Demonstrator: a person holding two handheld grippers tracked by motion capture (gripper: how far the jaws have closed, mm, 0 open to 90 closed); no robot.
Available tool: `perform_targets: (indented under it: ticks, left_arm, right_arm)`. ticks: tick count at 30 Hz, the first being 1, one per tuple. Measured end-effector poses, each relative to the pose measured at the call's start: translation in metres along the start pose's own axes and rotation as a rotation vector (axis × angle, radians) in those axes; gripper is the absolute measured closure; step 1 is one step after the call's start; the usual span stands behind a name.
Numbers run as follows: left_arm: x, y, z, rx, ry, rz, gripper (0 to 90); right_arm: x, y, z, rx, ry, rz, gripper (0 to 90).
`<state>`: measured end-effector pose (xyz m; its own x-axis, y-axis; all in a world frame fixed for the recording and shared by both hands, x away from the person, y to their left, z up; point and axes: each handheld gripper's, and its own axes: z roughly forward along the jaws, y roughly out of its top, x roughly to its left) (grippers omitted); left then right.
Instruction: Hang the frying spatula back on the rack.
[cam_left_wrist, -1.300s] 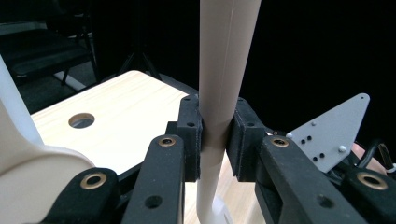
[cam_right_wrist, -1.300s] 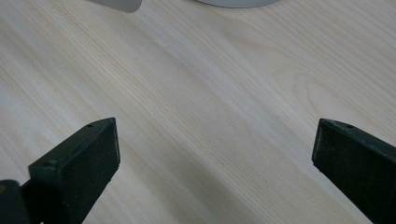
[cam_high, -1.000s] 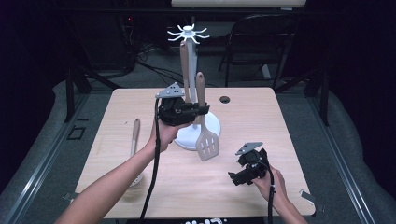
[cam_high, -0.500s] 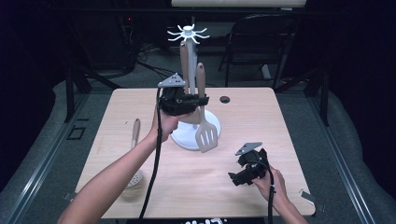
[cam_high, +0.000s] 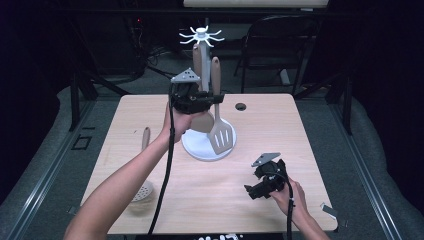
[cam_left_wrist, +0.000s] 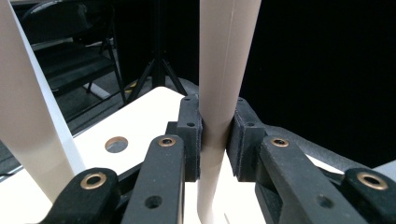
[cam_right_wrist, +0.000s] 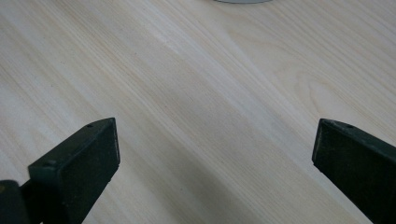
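Your left hand-held gripper (cam_high: 212, 98) is pinched on the handle of the beige slotted spatula with the wooden grip (cam_high: 218, 120). In the left gripper view the pads (cam_left_wrist: 191, 140) press on that pale handle (cam_left_wrist: 224, 84) from both sides, so the hold looks solid. The spatula hangs upright, blade down, lifted clear over the round white base (cam_high: 200, 147) of the white utensil stand with the hooked crown on top (cam_high: 201, 36). Its grip end sits just below those hooks. A second wooden-handled utensil (cam_high: 198, 65) hangs on the stand right behind it, close beside your gripper.

Looks to me like you're in the hang-it-up step: spatula raised, not yet on a hook. I'd guess the next move needs a bit more lift, then a nudge to catch the handle's end on a free hook. I can't make out a hanging hole from here. Go slow past the neighbouring utensil so you don't knock it, and only let go once the hook carries the weight.

Your right hand-held gripper (cam_high: 257, 187) rests low on the light wooden table (cam_high: 280, 125) near the front right, jaws spread wide with nothing between them. It's free to steady the base if it wobbles.

Further out, a wooden-handled skimmer spoon (cam_high: 144, 165) lies on the table's left side, probably next in line.
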<state>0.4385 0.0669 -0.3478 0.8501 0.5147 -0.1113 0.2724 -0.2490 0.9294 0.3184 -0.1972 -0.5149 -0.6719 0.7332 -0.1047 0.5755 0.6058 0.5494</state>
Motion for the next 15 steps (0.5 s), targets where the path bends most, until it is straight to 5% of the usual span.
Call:
perform_targets:
  ticks: [15]
  left_arm:
    - [0.006, 0.017, 0.004, -0.008, 0.023, -0.008, 77.1]
  right_arm:
    - [0.001, 0.0, 0.001, 0.016, -0.003, -0.016, 0.4]
